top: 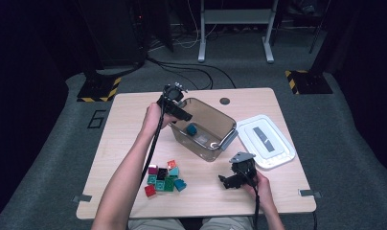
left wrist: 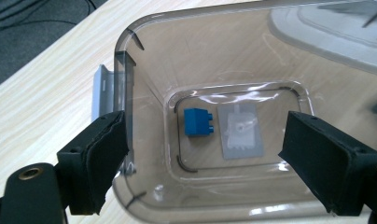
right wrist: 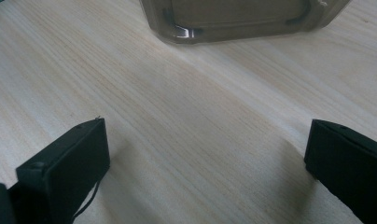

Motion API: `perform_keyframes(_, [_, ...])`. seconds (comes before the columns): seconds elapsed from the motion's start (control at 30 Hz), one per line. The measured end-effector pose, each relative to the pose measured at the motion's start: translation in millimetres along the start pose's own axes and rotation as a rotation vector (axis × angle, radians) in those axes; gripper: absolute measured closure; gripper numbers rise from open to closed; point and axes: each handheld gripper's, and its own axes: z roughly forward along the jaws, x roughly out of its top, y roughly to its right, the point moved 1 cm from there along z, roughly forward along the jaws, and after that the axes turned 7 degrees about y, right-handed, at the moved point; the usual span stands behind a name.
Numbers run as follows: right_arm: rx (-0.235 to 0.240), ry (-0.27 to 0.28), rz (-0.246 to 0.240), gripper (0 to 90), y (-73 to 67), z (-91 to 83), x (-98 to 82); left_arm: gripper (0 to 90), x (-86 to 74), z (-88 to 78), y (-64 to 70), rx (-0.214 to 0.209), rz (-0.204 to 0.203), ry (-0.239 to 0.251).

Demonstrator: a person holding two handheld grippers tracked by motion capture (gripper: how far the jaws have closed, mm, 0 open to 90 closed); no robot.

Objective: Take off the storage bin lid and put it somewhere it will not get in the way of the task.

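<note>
Right tool (top: 228, 182) rests near the worktop's (top: 129, 143) front edge at about 5 o'clock, jaws wide and empty; the loose brick pile (top: 165, 178) lies at 7 o'clock. At centre, the left tool (left wrist: 203, 161) hangs over the clear bin (top: 206, 143), jaws apart with nothing between them and the blue brick (left wrist: 198, 122) lying on the bin floor beside a pale label, so the sound move is probably to lift straight clear of the rim before swinging back to the pile. The bin's white lid (top: 267, 142) lies at 3 o'clock; beyond the pale wood: grey carpet, cables and hazard-striped stand feet at 12 o'clock.
</note>
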Motion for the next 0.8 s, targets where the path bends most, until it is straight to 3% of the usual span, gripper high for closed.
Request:
perform_keyframes(0.43, [0.000,-0.001,-0.002,0.0,0.1,0.0,0.0,12.8,-26.3,-44.3,-0.9,0.028,0.003,0.041])
perform_keyframes(0.8, [-0.001,-0.001,0.001,0.0,-0.2,0.0,0.1,12.4,-63.2,-62.3,-8.8,0.052,-0.048,0.060])
